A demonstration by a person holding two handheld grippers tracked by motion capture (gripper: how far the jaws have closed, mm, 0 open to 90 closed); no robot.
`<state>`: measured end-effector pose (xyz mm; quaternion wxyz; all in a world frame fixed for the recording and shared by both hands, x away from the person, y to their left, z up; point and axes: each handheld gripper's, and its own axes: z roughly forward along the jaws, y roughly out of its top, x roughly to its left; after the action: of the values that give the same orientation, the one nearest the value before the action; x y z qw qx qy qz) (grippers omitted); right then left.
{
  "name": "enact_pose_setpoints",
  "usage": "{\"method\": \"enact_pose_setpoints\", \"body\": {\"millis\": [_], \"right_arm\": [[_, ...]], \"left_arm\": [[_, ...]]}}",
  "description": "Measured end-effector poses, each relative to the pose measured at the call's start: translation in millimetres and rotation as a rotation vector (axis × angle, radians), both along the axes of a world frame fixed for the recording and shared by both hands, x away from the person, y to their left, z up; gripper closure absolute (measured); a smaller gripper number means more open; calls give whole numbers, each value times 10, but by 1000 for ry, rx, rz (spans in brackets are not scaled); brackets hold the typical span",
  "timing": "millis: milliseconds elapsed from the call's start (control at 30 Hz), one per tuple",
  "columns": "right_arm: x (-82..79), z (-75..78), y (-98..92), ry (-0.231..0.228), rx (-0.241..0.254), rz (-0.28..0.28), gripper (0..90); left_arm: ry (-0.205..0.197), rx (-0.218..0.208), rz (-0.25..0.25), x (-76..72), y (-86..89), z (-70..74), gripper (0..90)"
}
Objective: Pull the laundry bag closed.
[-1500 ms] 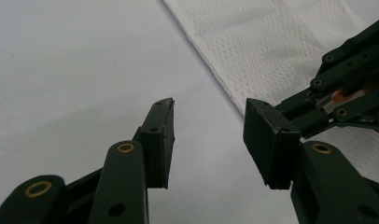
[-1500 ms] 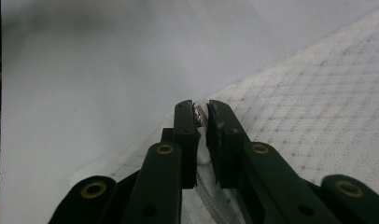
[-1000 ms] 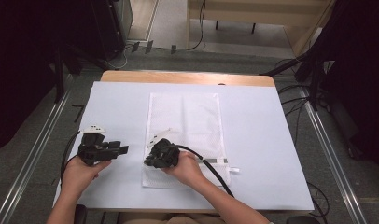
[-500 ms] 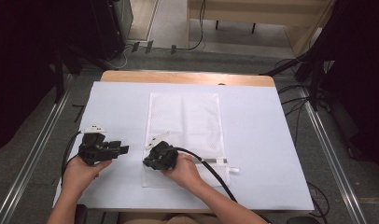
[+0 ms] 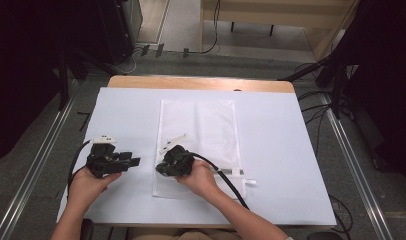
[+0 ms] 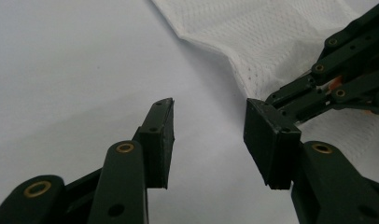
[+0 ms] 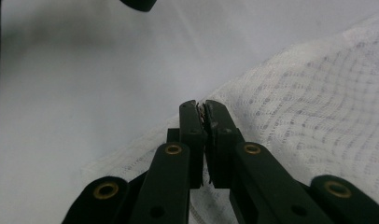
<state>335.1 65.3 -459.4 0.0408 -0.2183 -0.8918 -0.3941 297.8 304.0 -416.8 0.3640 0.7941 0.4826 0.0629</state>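
No writing is readable on the white mesh bag (image 5: 198, 145) lying mid-surface (image 5: 276, 150), whose left edge the right claw (image 7: 202, 106) pinches between closed jaws, its near corner hidden, while the left claw (image 6: 208, 126) gapes empty beside it.

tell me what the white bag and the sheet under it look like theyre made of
White bag: seemingly a fine woven or knitted mesh fabric, matte, since the gripper views show a regular grid of tiny holes and soft creases. Sheet: smooth, matte, pale, without visible weave; paper or thin plastic, which one cannot be told.
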Motion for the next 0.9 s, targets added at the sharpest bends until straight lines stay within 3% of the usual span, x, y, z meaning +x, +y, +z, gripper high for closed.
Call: {"method": "enact_pose_setpoints", "body": {"millis": [333,533,900], "right_arm": [[10,87,-43,-19,22,19,882],[27,165,-65,-21,44,14,882],[23,237,-52,-32,60,18,883]], "left_arm": [[18,10,-115,-21,-124,-44,530],[41,-33,-177,-20,-193,-91,518],[63,-5,-243,26,-367,-166,515]]}}
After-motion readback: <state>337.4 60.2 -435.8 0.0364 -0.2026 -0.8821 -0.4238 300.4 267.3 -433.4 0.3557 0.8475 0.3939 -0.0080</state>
